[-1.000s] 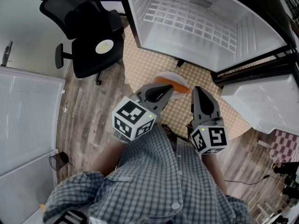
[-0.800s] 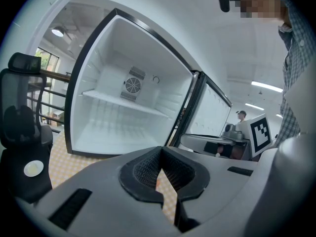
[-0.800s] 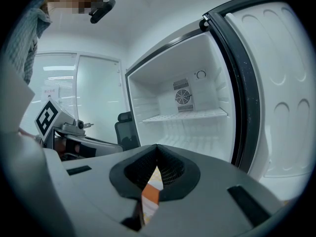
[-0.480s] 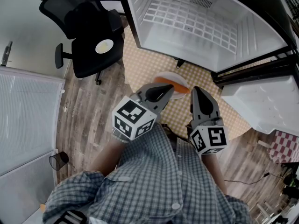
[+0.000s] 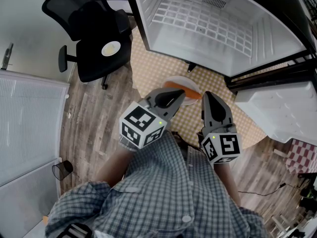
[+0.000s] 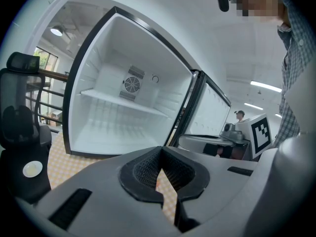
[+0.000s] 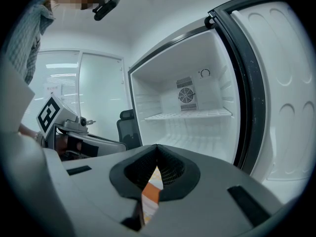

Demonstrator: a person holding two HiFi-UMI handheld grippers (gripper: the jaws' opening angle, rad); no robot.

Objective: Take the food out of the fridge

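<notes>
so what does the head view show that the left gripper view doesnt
Only the head view: a white plate with orange food on it, lying on the floor in front of the tongs, and a small bin by the wall.
Only the left gripper view: a distant person in a cap and ceiling lights.
Both: the open fridge, the black chair with a pale disc on its seat, and the right tongs.
</notes>
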